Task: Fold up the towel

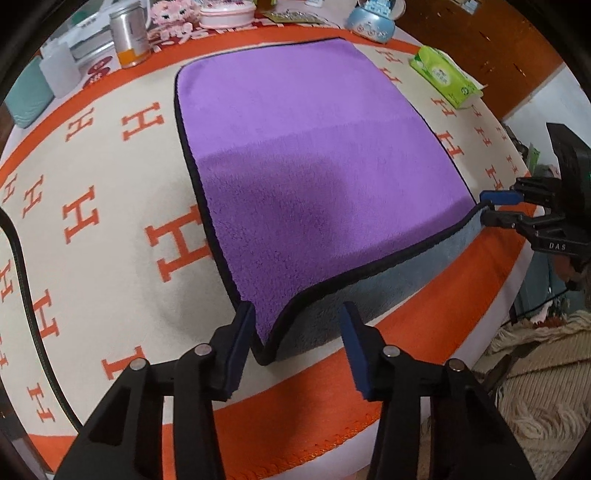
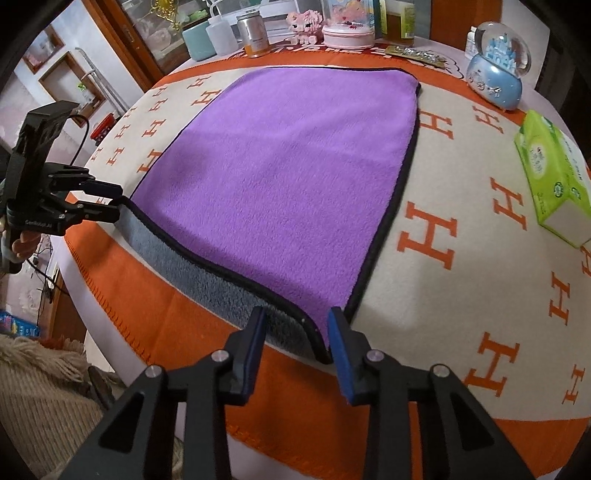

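Note:
A purple towel (image 1: pixel 314 147) with a black hem and grey underside lies flat on the orange-and-cream table cover; it also shows in the right wrist view (image 2: pixel 280 177). Its near edge is lifted, showing the grey underside (image 1: pixel 369 295). My left gripper (image 1: pixel 295 347) is open, its fingers astride the near left corner of the towel. My right gripper (image 2: pixel 297 343) is open, its fingers astride the near right corner. Each gripper shows in the other's view at the opposite corner: the right gripper (image 1: pixel 489 206) and the left gripper (image 2: pixel 118 201).
A green tissue pack (image 1: pixel 445 75) lies right of the towel. A blue snow globe (image 2: pixel 496 74), a pink lidded dish (image 2: pixel 347 35), a metal tin (image 1: pixel 129 38) and bottles stand along the far edge. The table's near edge drops to a shaggy rug (image 1: pixel 535 387).

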`<state>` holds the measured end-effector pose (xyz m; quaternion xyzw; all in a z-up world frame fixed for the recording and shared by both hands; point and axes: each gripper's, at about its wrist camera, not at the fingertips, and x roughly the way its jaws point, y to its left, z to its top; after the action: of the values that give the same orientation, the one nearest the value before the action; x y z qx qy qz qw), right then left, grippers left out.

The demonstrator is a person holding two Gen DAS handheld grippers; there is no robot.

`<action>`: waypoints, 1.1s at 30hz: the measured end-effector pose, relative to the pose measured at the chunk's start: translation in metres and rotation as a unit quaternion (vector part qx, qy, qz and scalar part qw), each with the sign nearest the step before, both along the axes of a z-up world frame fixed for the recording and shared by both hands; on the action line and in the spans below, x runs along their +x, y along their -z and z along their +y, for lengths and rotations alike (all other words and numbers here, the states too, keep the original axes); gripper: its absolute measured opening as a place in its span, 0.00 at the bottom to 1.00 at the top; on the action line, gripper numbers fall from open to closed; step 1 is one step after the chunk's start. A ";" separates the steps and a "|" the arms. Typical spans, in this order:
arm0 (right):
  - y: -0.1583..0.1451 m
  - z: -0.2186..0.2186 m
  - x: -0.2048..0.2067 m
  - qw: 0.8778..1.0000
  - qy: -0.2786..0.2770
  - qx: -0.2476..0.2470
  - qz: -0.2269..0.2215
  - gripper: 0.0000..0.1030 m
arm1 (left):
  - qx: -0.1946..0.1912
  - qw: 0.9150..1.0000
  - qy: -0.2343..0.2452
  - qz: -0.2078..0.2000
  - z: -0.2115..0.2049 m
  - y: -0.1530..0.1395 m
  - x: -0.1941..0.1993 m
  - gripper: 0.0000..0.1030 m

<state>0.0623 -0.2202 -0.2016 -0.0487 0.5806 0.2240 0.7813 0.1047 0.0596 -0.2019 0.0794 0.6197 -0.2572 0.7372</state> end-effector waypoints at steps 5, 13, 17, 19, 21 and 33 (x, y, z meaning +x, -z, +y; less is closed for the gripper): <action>0.003 -0.001 0.003 1.000 -0.002 -0.005 0.006 0.22 | -0.001 1.000 0.018 0.018 -0.005 0.008 0.001 0.40; 0.001 -0.001 0.001 1.000 -0.006 -0.015 0.001 0.14 | 0.008 0.999 0.028 0.025 -0.009 0.013 -0.002 0.24; -0.001 0.001 0.000 1.000 -0.005 -0.019 -0.004 0.13 | 0.021 0.999 0.017 0.017 -0.009 0.013 -0.004 0.11; -0.002 0.002 0.000 1.000 -0.004 -0.020 -0.006 0.13 | 0.033 0.999 0.012 0.008 -0.010 0.013 -0.007 0.08; -0.002 0.002 0.000 1.000 -0.004 -0.020 -0.008 0.11 | 0.044 0.999 0.011 -0.003 -0.011 0.011 -0.010 0.07; -0.026 0.001 0.005 0.998 0.023 -0.022 -0.047 0.08 | 0.088 0.993 -0.026 -0.069 -0.018 -0.019 -0.015 0.06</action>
<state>0.0671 -0.2189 -0.1752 -0.0633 0.5494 0.1904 0.8111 0.0899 0.0420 -0.1828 0.1456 0.5891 -0.1761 0.7751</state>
